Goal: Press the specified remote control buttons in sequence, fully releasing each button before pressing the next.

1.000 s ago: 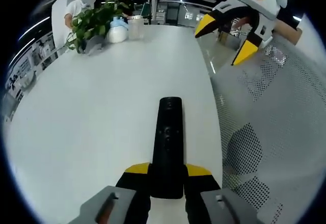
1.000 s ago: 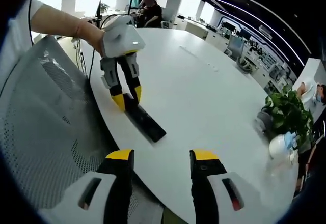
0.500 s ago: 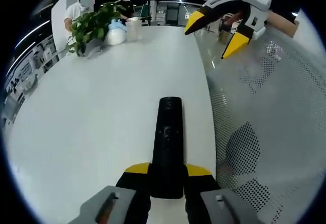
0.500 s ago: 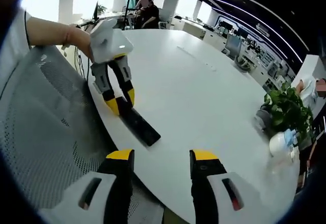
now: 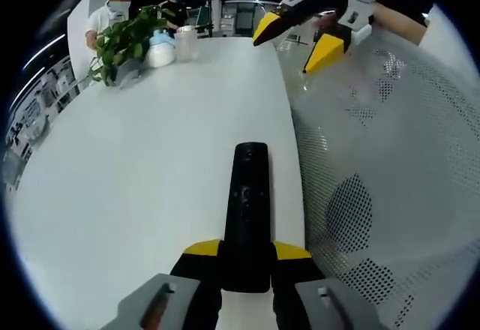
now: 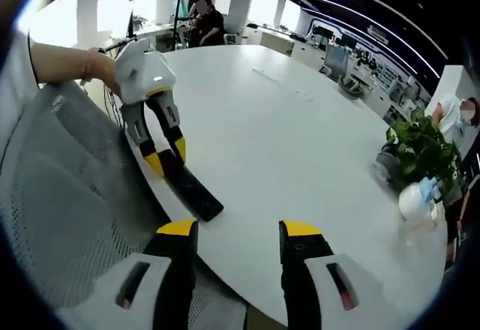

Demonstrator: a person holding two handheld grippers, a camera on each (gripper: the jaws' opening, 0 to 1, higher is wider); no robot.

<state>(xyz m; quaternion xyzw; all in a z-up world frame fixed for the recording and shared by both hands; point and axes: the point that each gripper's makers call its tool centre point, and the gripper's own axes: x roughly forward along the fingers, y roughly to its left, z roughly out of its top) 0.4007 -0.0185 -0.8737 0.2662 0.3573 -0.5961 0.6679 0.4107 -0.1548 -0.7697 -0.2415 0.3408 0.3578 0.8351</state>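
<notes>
Your left gripper (image 5: 247, 251) clamps the near end of the black remote (image 5: 248, 202), flat on the white bench (image 5: 135, 165); your right gripper (image 6: 238, 232) hovers above, jaws apart, holding nothing.

One black remote control (image 5: 248, 210), two yellow-tipped grippers, one white table (image 5: 150, 157), one leafy potted plant (image 6: 420, 152), one mesh chair (image 6: 60, 195), one clear cup (image 5: 185, 43).
</notes>
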